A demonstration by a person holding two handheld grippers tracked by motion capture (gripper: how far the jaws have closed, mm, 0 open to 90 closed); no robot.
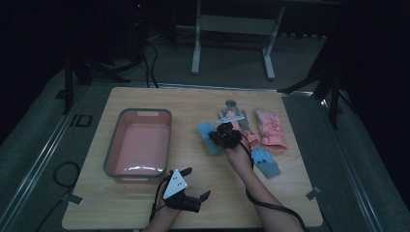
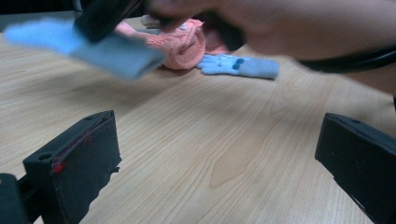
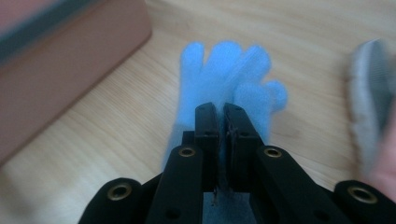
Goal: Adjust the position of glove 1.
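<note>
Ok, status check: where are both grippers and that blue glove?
Right gripper shut on blue glove, lifting clear of table. Left gripper open, nothing between the jaws. Pink bin left of glove, path unobstructed.

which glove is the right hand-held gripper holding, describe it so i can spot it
Start at the pink tub on the wooden table and look just right of it. The light blue glove there is pinched at its cuff by the right hand-held gripper. Its twin, the other blue glove, lies loose nearer the person, and the orange gloves are farther right.

Black right gripper (image 3: pixel 221 112) pinched shut on blue glove (image 3: pixel 224 79) above wooden table (image 3: pixel 116 135), pink bin (image 3: pixel 65 60) at left.
</note>
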